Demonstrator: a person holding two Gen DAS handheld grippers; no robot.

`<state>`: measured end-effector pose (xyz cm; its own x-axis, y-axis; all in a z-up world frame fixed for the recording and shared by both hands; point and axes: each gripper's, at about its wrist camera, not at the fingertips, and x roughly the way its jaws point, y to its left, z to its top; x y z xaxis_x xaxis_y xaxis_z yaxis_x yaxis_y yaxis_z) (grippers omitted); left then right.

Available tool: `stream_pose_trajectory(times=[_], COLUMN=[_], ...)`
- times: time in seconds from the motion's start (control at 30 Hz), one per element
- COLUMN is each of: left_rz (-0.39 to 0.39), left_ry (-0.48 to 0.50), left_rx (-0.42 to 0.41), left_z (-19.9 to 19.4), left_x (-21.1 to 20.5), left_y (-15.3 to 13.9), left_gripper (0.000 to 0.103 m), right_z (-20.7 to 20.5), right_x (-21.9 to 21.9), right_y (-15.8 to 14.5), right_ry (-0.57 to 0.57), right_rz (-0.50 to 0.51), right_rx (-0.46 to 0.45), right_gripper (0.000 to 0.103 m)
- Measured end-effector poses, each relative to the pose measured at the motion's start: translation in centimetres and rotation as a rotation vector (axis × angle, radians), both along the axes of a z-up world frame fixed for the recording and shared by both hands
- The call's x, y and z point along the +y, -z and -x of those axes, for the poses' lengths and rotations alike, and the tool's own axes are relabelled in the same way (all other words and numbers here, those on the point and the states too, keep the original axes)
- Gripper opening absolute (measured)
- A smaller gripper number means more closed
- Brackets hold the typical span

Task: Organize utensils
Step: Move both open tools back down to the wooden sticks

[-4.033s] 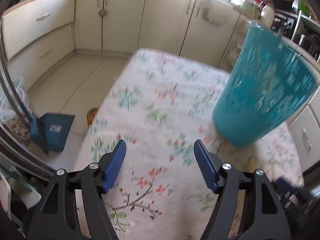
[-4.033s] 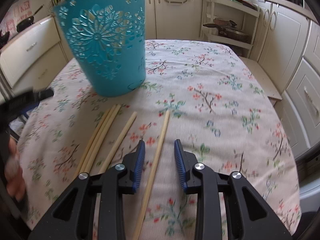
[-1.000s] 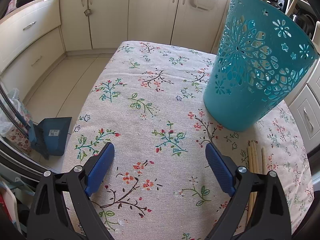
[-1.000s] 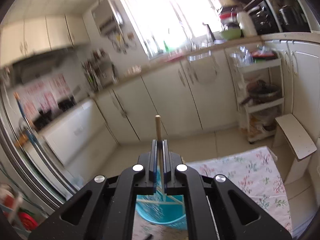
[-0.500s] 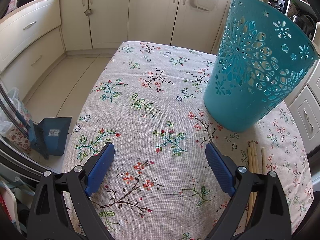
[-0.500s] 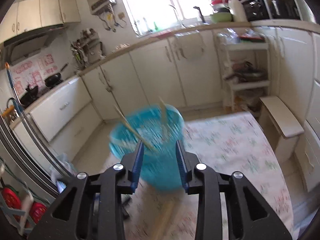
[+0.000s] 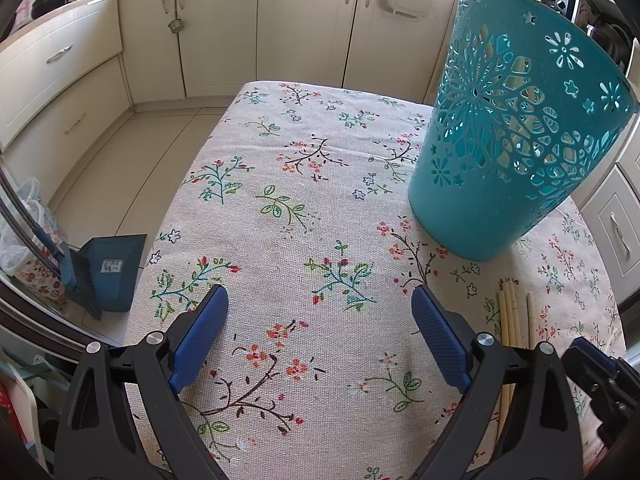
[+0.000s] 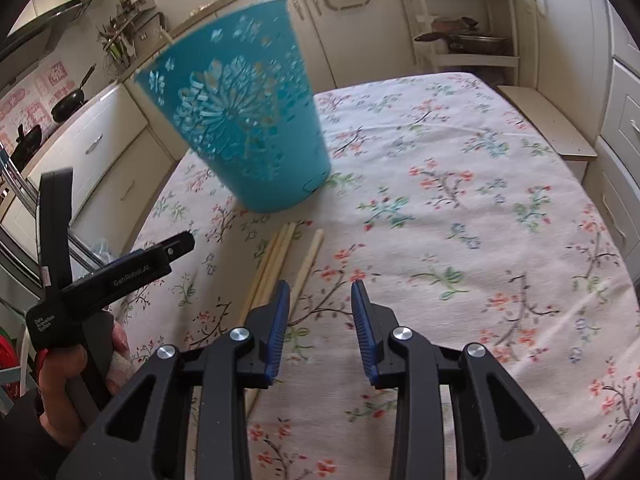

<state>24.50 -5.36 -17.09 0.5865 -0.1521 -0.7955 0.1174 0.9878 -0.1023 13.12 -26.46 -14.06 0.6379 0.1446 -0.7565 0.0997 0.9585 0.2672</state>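
Four chopsticks (image 8: pixel 280 264) are seen on the cloth-covered counter (image 8: pixel 460 208), long axes running from the right gripper (image 8: pixel 320 312) toward the teal basket (image 8: pixel 240 120). Both grippers are parted and empty, the left gripper (image 7: pixel 320 336) wider. Packed side by side, two sticks could be pinched together, or one rolled aside.

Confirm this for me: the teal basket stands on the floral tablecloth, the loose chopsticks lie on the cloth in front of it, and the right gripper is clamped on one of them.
Not quite. The right gripper holds nothing: the right wrist view shows its jaws apart over bare cloth, beside the loose chopsticks. The rest stands: the teal basket is on the floral tablecloth, chopsticks in front of it.
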Motion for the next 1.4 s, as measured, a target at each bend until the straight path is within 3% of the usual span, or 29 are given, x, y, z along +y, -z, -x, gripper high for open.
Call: stream_pose_trajectory(times=[0.13,0.3,0.37,0.43,0.57,0.77,1.2,1.4], left_rz=[0.003,0.009,0.009,0.011,0.011,0.001,0.003,0.033], left_ry=[0.0,0.001,0.001,0.001,0.002,0.004,0.004,0.115], left_rx=[0.0,-0.001,-0.001,-0.001,-0.001,0.001,0.001,-0.028], left_z=[0.0,0.0,0.0,0.0,-0.1,-0.1,0.0,1.1], left_x=[0.0,0.2,0.2,0.2,0.2,0.1,0.0,-0.9], left_y=[0.0,0.0,0.0,0.0,0.0,0.0,0.0,-0.5], left_gripper=[0.089,0.089,0.089,0.089,0.09,0.09,0.09,0.091], right_z=[-1.0,-1.5,-1.4,-1.3,-1.7,-1.8,-1.5,-1.6], right_x=[1.0,2.3,2.7,2.6,1.1,-1.8,-1.8,-1.5], right_y=[0.6,0.8,0.8,0.9,0.9,1.4,1.2,1.1], right_ry=[-0.004,-0.038,-0.064,-0.097,-0.085,-0.038,-0.05,-0.064], right_rz=[0.025,0.133,0.181,0.209,0.257,0.142,0.108,0.105], right_rx=[0.03,0.031,0.027,0.027,0.028,0.017,0.01,0.006], right_gripper=[0.033,0.032,0.027,0.014,0.011,0.011,0.017,0.022])
